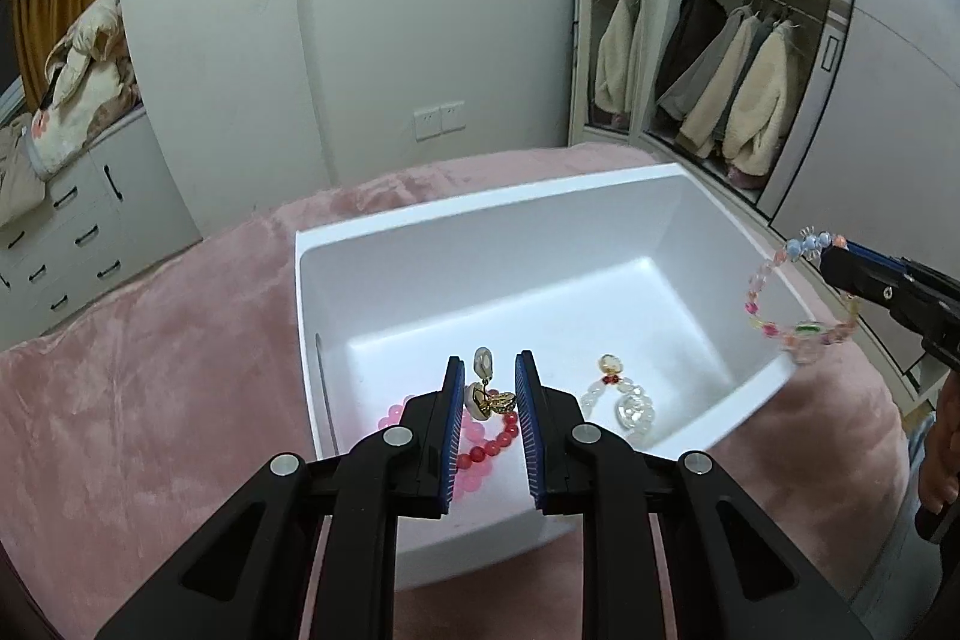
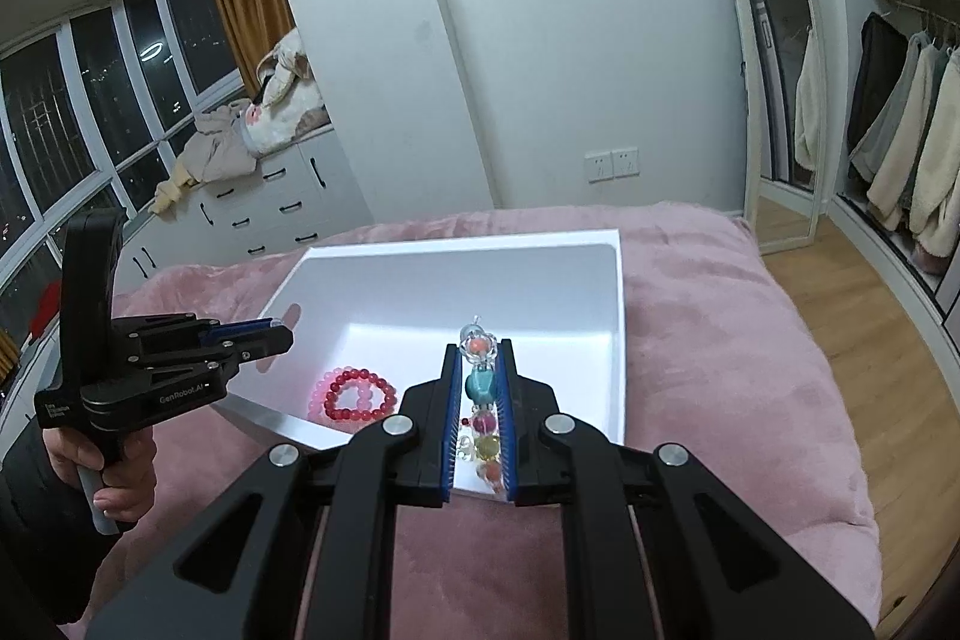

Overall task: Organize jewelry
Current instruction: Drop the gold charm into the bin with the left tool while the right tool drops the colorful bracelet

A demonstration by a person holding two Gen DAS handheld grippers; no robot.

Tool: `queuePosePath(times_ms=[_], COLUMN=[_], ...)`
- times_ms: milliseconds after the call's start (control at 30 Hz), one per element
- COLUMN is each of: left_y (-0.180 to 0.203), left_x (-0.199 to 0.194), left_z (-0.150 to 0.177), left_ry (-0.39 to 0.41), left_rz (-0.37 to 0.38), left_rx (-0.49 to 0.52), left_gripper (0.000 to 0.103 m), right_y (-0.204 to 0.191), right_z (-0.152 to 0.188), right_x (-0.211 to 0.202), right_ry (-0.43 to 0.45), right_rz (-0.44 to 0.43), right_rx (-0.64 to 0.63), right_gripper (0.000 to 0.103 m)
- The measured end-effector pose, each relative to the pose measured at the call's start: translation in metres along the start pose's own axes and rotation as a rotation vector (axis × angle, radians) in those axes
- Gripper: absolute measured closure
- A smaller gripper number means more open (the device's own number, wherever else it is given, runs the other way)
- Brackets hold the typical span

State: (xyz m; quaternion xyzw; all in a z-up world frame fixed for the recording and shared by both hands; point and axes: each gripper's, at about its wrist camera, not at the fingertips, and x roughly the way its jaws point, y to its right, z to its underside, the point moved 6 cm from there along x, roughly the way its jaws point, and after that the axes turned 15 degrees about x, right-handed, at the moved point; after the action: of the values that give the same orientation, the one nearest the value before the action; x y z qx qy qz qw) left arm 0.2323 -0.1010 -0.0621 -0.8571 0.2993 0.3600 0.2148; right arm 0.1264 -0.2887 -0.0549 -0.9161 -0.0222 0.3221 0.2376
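Note:
A white box [image 1: 480, 214] sits on a pink blanket [image 1: 150, 370]. Inside lie a red and pink bead bracelet [image 1: 486, 451], a gold and pearl earring [image 1: 489, 397] and a clear bead bracelet [image 1: 627, 400]. My left gripper [image 1: 489, 370] is open and empty above the box's near edge, over the earring. My right gripper [image 2: 480, 361] is shut on a multicoloured bead bracelet [image 2: 483, 388], held above the box's [image 2: 618, 316] right side; the bracelet [image 1: 786, 292] hangs from it in the left wrist view. The red bracelet [image 2: 360, 394] and left gripper [image 2: 264, 334] show in the right wrist view.
A white dresser [image 2: 270, 202] piled with clothes stands by the window at left. An open wardrobe [image 1: 720, 40] with hanging coats is at right. A mirror [image 2: 780, 100] leans on the wall. Wooden floor [image 2: 852, 310] lies right of the bed.

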Motion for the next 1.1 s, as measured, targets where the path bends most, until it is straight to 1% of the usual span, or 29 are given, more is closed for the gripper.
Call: queuePosePath(times_ms=[300, 467, 800, 867, 967, 1000, 1067, 1100], left_y=[-0.009, -0.013, -0.013, -0.014, -0.013, -0.013, -0.010, -0.009], left_x=[0.034, 0.052, 0.062, 0.062, 0.061, 0.061, 0.060, 0.059], left_z=[0.004, 0.009, 0.006, 0.004, 0.003, 0.003, 0.003, 0.003], left_ry=[-0.056, -0.091, -0.104, -0.098, -0.085, -0.083, -0.076, -0.072], left_rz=[0.007, 0.007, 0.019, 0.022, 0.024, 0.025, 0.028, 0.029], left_rx=[-0.022, -0.036, -0.039, -0.045, -0.051, -0.052, -0.046, -0.042], left_gripper=[0.081, 0.081, 0.080, 0.078, 0.073, 0.072, 0.068, 0.067], right_y=[0.002, 0.002, 0.001, 0.003, 0.005, 0.006, 0.006, 0.004], right_z=[0.003, 0.010, 0.010, 0.011, 0.010, 0.009, 0.009, 0.009], right_x=[0.042, 0.062, 0.087, 0.090, 0.090, 0.089, 0.086, 0.086], right_ry=[-0.059, -0.099, -0.136, -0.149, -0.155, -0.155, -0.153, -0.151], right_rz=[0.009, 0.015, 0.016, 0.022, 0.028, 0.023, -0.005, -0.012], right_rx=[0.012, 0.001, 0.009, 0.012, 0.021, 0.035, 0.042, 0.037], right_gripper=[0.091, 0.091, 0.091, 0.091, 0.086, 0.082, 0.069, 0.065])
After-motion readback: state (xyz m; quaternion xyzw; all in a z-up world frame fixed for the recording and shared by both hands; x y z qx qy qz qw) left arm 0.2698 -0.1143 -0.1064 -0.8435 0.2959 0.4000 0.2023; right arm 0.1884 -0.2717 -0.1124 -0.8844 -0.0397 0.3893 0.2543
